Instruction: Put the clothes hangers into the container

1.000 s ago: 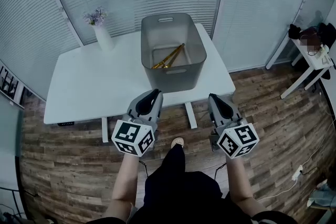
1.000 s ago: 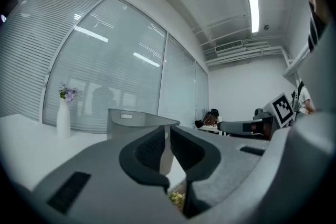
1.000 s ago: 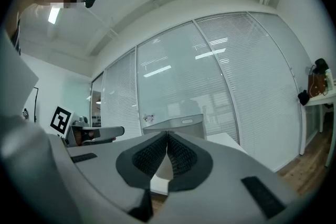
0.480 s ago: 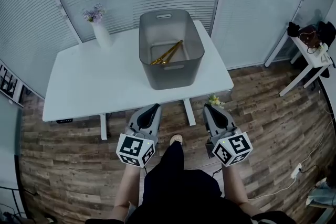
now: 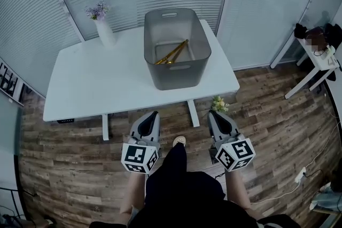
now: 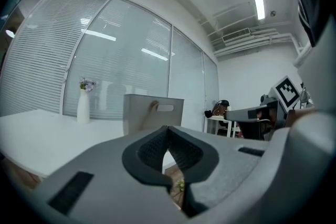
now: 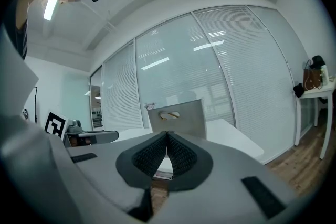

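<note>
A grey plastic container (image 5: 177,68) stands on the white table (image 5: 96,88), and golden clothes hangers (image 5: 172,53) lie inside it. My left gripper (image 5: 151,116) and right gripper (image 5: 215,116) hang low in front of the table, over the wooden floor, well short of the container. Both are shut with nothing between the jaws. In the left gripper view the container (image 6: 152,112) shows beyond the closed tips (image 6: 168,128); in the right gripper view the container (image 7: 176,118) stands past the closed tips (image 7: 167,134).
A white vase with purple flowers (image 5: 103,26) stands at the table's back left. Blinds and glass walls close the back. A small white side table (image 5: 315,64) stands at the right. Something small and yellow-green (image 5: 218,103) lies on the floor under the table's front edge.
Both grippers have drawn back toward the person and dropped lower, farther from the table. The container and hangers have stayed put.
</note>
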`<state>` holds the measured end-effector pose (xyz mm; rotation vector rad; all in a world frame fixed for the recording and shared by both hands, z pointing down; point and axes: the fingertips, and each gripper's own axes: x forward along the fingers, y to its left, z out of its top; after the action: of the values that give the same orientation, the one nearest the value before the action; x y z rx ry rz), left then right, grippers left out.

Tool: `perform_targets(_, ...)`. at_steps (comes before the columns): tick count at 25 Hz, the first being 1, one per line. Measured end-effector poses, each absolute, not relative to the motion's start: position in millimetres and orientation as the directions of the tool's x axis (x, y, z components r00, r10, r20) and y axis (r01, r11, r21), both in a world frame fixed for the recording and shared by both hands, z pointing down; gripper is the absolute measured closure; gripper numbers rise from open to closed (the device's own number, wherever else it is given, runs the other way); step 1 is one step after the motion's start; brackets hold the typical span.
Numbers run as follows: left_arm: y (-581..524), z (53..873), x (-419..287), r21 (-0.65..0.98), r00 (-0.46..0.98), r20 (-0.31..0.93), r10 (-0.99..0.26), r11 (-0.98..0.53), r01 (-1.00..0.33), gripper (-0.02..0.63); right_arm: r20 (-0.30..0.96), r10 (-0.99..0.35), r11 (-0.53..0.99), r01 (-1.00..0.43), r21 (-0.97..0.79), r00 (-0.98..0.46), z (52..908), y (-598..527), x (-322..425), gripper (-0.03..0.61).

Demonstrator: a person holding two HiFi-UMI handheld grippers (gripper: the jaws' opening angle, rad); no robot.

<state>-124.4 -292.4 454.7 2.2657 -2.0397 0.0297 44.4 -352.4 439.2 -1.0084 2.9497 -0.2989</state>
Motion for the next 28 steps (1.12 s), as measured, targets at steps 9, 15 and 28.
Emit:
perform_targets(9,-294.8,457.4,-128.0,0.041,0.091,0.085,-0.992,-0.087,-0.995,0.603,0.09,-0.616,0.765,-0.621,-0.172,-0.783,443.9,-358.0,47.3,0.552)
perform_targets(15,-295.3,457.3,-129.4,0.046,0.082,0.082,-0.993,-0.079,-0.996,0.603,0.101,-0.616,0.762,-0.624,-0.174,-0.781,445.3,-359.1,47.7,0.552)
perform_targets(28,-292.8,459.8,-134.0,0.056,0.056,0.084,-0.995,-0.051,-0.997,0.603,0.102,-0.611,0.764,-0.618,-0.183,-0.785,445.0,-360.4,44.3,0.552)
